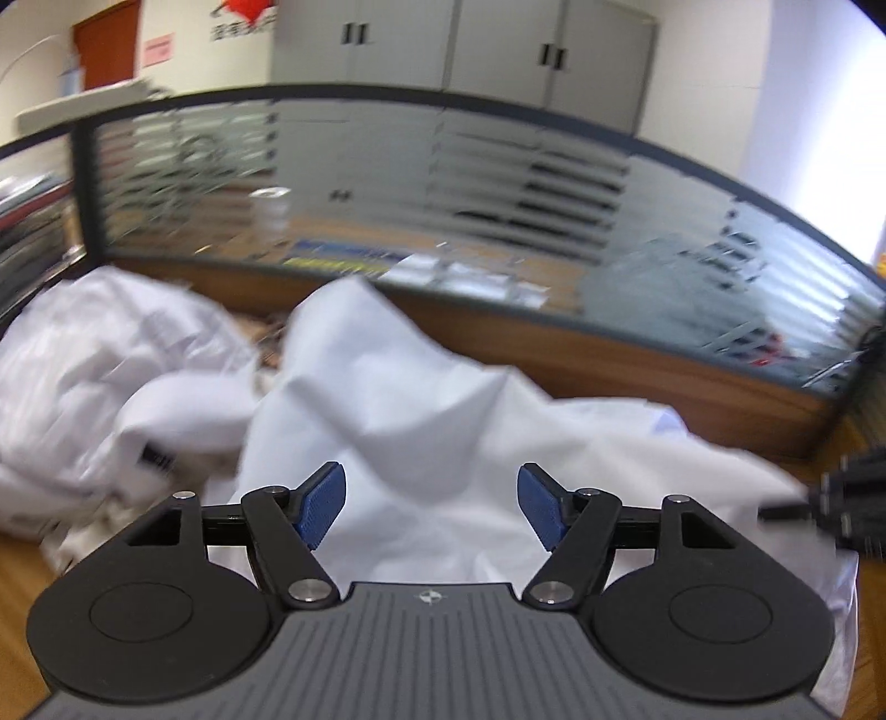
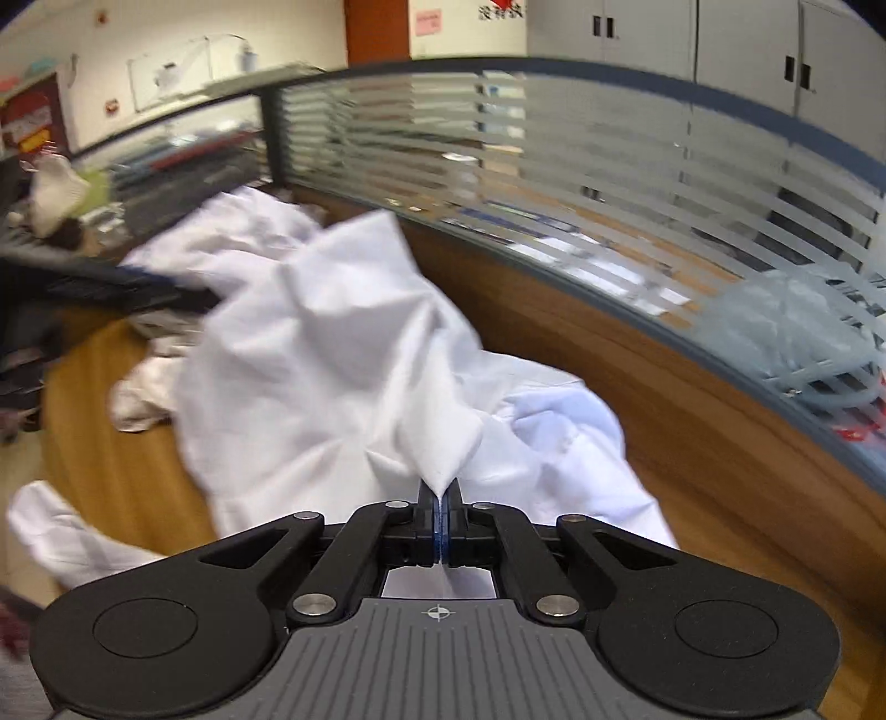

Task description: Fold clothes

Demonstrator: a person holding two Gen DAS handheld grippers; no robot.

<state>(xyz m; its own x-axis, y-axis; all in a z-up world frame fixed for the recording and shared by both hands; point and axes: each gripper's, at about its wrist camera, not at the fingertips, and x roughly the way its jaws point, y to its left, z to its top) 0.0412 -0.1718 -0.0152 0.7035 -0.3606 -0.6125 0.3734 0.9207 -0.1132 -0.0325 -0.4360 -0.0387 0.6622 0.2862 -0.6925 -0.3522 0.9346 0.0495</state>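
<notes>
A white garment (image 2: 310, 354) lies crumpled on the wooden desk (image 2: 637, 387), raised into peaks. My right gripper (image 2: 440, 498) is shut on a pinched fold of this white cloth, which rises tent-like from between the blue pads. In the left wrist view the same white garment (image 1: 421, 421) spreads below my left gripper (image 1: 432, 507), which hangs open above it with its blue pads (image 1: 321, 504) wide apart and nothing between them. The right gripper (image 1: 830, 498) shows dark and blurred at the right edge of that view. The left gripper (image 2: 127, 288) is a dark blur at the left of the right wrist view.
More white clothes (image 1: 83, 360) are heaped at the back left of the desk. A striped glass partition (image 1: 443, 194) with a wooden base bounds the desk behind. Another white piece (image 2: 61, 531) hangs off the desk's front left edge. Grey cabinets (image 1: 498, 44) stand beyond.
</notes>
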